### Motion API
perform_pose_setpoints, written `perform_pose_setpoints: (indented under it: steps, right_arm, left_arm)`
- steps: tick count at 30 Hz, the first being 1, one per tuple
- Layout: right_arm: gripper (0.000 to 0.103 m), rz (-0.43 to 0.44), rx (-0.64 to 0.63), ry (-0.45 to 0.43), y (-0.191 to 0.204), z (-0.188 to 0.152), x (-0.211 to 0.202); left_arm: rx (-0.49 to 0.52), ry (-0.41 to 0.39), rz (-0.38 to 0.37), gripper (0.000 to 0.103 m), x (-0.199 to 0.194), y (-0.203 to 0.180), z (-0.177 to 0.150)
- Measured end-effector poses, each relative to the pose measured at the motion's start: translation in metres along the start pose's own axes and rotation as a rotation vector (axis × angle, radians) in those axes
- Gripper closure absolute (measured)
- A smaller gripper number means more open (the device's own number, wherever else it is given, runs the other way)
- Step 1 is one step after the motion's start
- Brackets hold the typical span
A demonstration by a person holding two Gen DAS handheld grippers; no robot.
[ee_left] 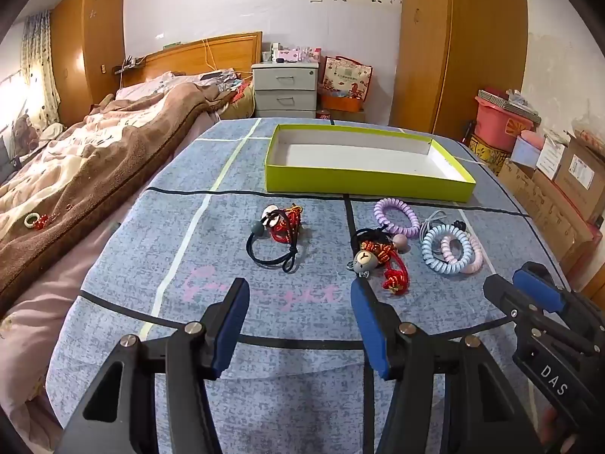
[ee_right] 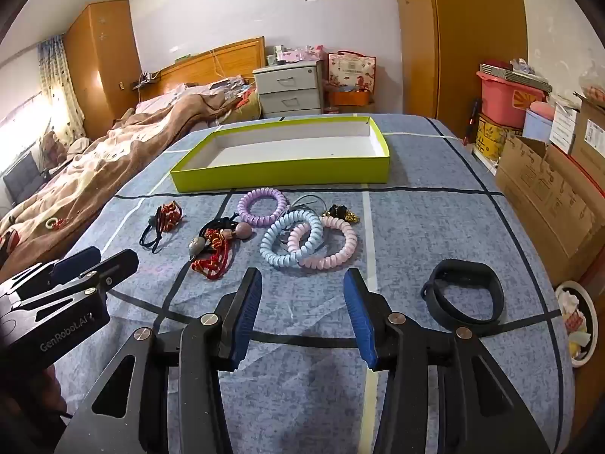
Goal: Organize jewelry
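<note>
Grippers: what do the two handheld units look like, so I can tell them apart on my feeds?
Both are matte black with silver pivot bolts and blue finger pads. The left gripper body reads "GenRobot.AI" in the right wrist view; the right gripper body reads "DAS" in the left wrist view. No cables or sleeves visible.

We note a blue-grey patterned cloth with dark grid lines (ee_right: 435,227) covering the work surface, and to its left a bed under a rumpled brown blanket (ee_left: 124,132) with an orange wooden headboard (ee_left: 211,55). Against the far wall stand a grey three-drawer cabinet (ee_right: 289,90), a red printed bag (ee_right: 351,70) and tall orange wooden wardrobes (ee_left: 453,45). Right: pink plastic bin (ee_right: 506,100) above cardboard boxes (ee_right: 548,196).
</note>
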State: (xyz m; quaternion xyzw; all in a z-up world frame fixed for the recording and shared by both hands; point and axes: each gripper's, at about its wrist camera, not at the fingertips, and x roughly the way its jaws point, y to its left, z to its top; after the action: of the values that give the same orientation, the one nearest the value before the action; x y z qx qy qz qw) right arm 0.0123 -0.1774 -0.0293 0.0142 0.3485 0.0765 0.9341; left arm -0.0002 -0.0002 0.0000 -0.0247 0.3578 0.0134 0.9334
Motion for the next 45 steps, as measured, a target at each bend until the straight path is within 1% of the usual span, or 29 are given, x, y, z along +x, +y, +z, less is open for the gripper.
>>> perform_pose_setpoints:
  steps: [4,6,8,11,12,13,18,19,28,30,45]
  right_arm:
    - [0.057,-0.004,-0.002,-0.006,0.000,-0.001,0.001]
    - [0.057,-0.003,-0.002,-0.010,0.000,-0.001,0.000]
    - [0.057,-0.007,-0.003,-0.009,0.000,0.001,0.000]
    - [0.057,-0.001,-0.001,-0.009,-0.001,0.001,-0.001]
    - [0.057,0.000,-0.002,-0.010,-0.001,0.000,-0.002]
    - [0.057,-0.001,-0.003,-0.010,-0.001,0.001,-0.002]
    - [0.057,-0.006,-0.012,-0.013,0.003,0.002,-0.001]
    - [0.057,-0.006,-0.011,-0.013,0.003,0.003,0.000]
    - [0.057,-0.010,-0.013,-0.015,0.005,0.004,-0.001]
    - [0.057,-0.012,-0.012,-0.014,0.005,0.004,-0.001]
    - [0.057,-0.012,-0.005,-0.018,0.003,0.001,-0.003]
  left_arm:
    - [-0.022,0.005,0.005,0.045,-0.001,0.004,-0.002]
    - [-0.036,0.001,-0.011,0.045,-0.004,0.009,-0.003]
    - [-0.032,-0.003,-0.002,0.045,-0.002,0.010,-0.002]
    - [-0.041,-0.008,-0.014,0.045,-0.006,0.018,-0.004]
    - [-0.028,-0.004,-0.007,0.045,-0.007,0.011,0.004]
    - [-0.004,0.001,0.001,0.045,-0.005,0.003,0.002]
    - [-0.002,0.001,0.008,0.045,-0.008,0.005,0.002]
    - [0.003,0.005,0.012,0.045,-0.005,0.001,0.004]
    - [0.002,0.008,0.012,0.045,-0.001,-0.002,0.006]
    - [-0.002,0.003,0.010,0.045,-0.006,0.003,0.002]
    - [0.000,0.006,0.011,0.045,-0.008,0.005,0.002]
